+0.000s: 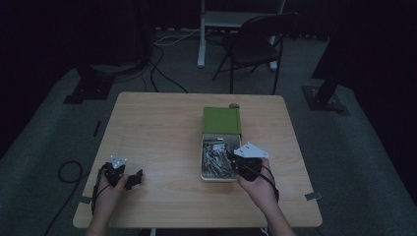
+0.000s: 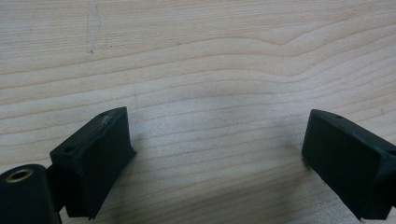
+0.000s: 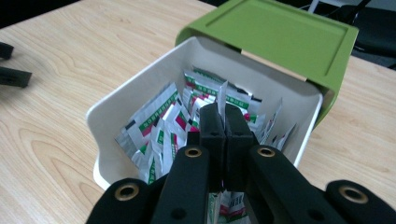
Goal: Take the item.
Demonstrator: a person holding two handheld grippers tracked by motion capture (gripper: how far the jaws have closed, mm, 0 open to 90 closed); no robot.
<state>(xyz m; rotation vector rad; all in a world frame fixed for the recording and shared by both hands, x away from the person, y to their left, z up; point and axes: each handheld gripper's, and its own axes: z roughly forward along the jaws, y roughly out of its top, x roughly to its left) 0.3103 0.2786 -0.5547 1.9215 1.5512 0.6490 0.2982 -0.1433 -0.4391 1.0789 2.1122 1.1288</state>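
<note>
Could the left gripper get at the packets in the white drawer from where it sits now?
Probably yes. The left gripper rests open on bare table, nothing lying between it and the white drawer. But the right gripper is already over the drawer, shut on a packet, crowding the opening.

dim rm, grey carpet [image 1: 354, 162], black chair [image 1: 253, 42]

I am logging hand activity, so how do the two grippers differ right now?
The left black two-jaw gripper has its jaws wide apart above bare wooden table; the right black two-jaw gripper is closed on a silvery foil sachet over the white drawer. Both are hand-held.
</note>
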